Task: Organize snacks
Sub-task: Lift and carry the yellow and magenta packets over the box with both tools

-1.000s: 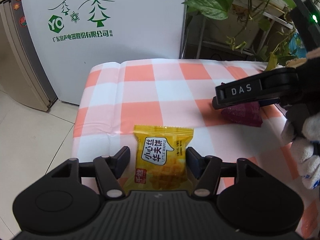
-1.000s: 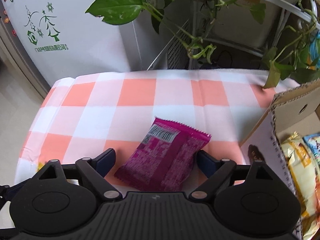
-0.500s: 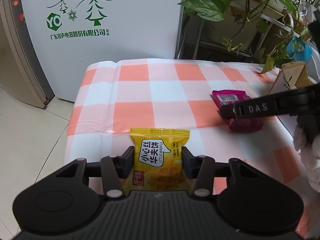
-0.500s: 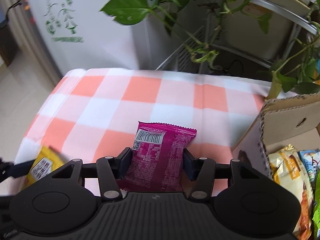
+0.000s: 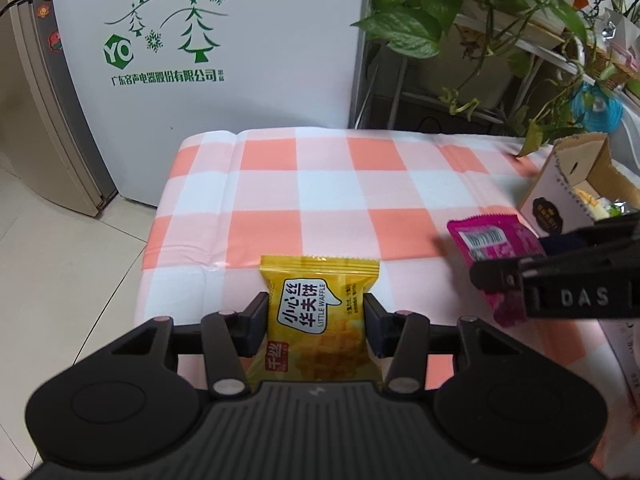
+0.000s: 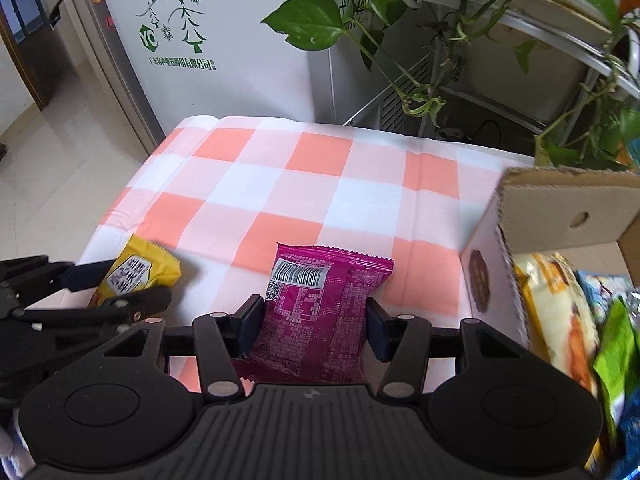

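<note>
Gripping now: yellow waffle pack (image 5: 318,320) clamped by left hand-held gripper (image 5: 316,322), just closed
Right hand-held gripper (image 6: 316,324): magenta pack (image 6: 320,316) clamped, lifted off table (image 6: 280,184)
Next up: cardboard box (image 6: 560,216), probably

Two fisheye cameras ride just behind their tongs, each angled steeply down and forward across the checked table (image 5: 340,184) toward a white appliance (image 5: 248,40). The left view sits close over the table's near left; the right view leans toward the cardboard box (image 6: 560,216). Both share tabletop, appliance, plants (image 6: 320,20), and each other's tongs.
</note>
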The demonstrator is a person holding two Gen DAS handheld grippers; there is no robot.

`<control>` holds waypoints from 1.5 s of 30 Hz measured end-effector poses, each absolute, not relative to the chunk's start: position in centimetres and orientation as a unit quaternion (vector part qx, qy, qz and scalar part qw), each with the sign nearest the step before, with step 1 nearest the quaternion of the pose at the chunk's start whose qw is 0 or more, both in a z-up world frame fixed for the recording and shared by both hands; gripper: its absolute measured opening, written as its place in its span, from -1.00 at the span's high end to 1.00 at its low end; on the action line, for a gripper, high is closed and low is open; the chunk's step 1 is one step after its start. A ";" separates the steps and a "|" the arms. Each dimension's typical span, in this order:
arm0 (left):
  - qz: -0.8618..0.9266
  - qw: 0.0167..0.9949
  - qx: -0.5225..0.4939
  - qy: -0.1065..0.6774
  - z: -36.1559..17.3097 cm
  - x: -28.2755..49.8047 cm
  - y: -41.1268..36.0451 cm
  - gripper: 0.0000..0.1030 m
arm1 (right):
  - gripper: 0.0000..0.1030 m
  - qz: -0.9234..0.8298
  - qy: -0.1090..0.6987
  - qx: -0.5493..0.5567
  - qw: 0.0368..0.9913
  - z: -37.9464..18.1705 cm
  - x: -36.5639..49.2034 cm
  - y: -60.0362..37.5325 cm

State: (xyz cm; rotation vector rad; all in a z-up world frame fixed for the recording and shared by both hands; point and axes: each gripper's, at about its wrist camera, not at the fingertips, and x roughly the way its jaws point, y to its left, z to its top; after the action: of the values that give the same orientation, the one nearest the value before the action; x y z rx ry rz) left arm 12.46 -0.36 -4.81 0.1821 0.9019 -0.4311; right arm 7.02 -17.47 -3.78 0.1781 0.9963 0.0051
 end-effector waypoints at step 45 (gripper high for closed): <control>-0.217 0.899 0.060 0.376 -0.1 4.2 -3.9 0.07 | -0.16 0.019 0.393 0.038 0.919 3.5 -1.6 -20.3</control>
State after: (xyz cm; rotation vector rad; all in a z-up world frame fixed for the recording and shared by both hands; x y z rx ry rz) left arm 4.16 -3.88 -0.10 0.1239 0.7791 -0.4500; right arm -1.57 -20.31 3.51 0.0787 0.8075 0.0383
